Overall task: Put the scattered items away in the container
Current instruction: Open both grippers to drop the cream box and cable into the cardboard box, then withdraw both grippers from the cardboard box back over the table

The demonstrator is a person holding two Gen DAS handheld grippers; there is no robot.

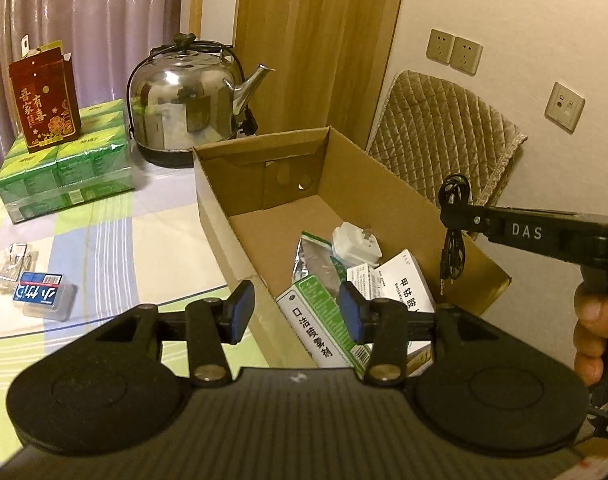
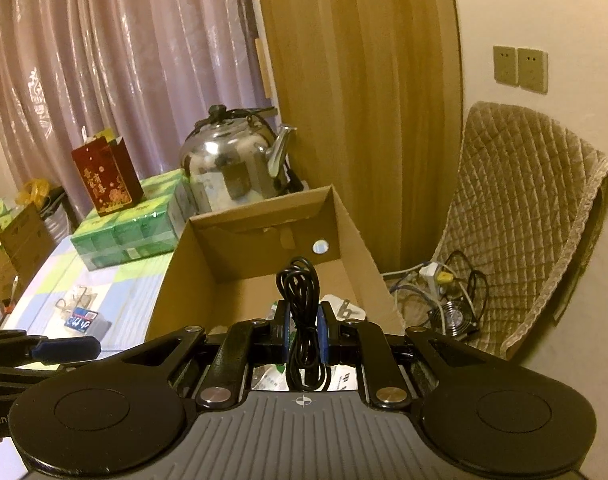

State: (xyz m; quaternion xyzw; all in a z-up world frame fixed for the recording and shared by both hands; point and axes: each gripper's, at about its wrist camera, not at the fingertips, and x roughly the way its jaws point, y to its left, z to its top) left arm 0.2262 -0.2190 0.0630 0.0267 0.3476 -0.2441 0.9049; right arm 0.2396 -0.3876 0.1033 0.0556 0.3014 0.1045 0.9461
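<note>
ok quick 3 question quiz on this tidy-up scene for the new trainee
1. True or false: the right gripper is shut on a coiled black cable.
2. What stands behind the cardboard box: A) kettle B) lamp C) vase?
3. Fill in: the left gripper's fingers are ___, holding nothing.

Key: 1 true. 2 A, the steel kettle. 3 open.

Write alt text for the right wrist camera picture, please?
The right gripper pinches a coiled black cable above an open cardboard box holding a few packets. Behind stand a steel kettle and green tissue packs on a checked tablecloth.
</note>
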